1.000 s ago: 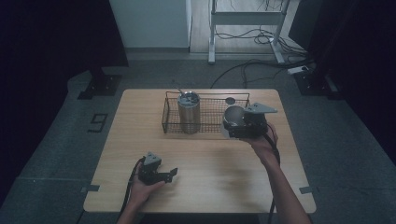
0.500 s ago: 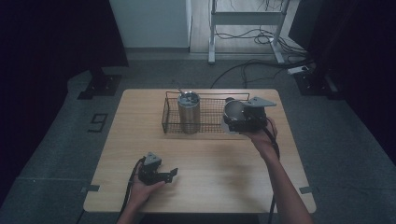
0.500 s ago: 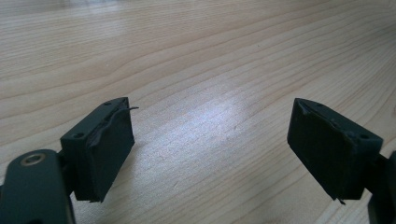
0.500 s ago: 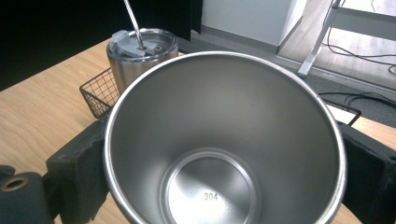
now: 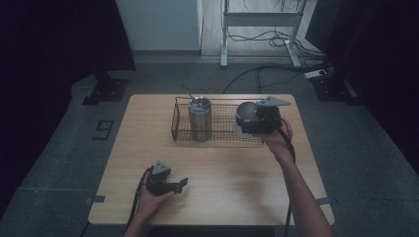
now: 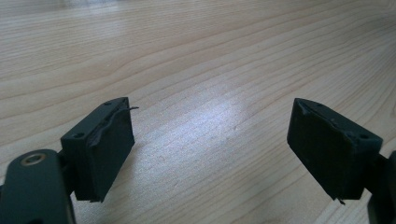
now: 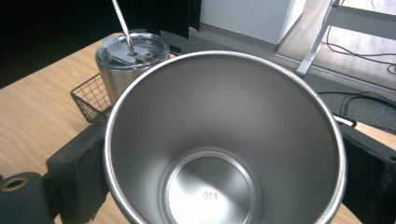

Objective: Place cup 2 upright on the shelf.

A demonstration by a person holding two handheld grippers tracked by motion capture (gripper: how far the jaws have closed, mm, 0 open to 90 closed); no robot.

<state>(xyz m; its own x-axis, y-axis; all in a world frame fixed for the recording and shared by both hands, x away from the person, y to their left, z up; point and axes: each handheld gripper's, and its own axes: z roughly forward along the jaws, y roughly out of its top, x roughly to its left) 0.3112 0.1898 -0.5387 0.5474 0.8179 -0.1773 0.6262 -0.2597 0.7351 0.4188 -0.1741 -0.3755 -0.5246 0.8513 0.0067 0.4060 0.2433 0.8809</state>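
Observation:
An open, empty steel cup [image 5: 245, 112] [image 7: 224, 140] hangs tilted over the right end of a wire basket [image 5: 180, 126], and my right gripper [image 5: 249, 123] is shut on it, one black pad [image 7: 77, 170] on each side of its wall. A lidded steel tumbler [image 5: 199, 117] [image 7: 130, 56] with a metal straw stands upright in the middle of the basket, left of the cup. My left gripper [image 5: 183, 183] [image 6: 210, 144] rests low over the bare wood near the table's front left, jaws apart with nothing between them.
The wooden table [image 5: 148, 148] has the basket along its far side. A cable trails from each gripper off the front edge. Beyond the table are a white cabinet [image 5: 158, 24], a metal frame [image 5: 262, 19] and floor cables.
My right gripper has carried the steel cup a little up and toward the far side, over the basket's right end. The left gripper has stayed where it was.

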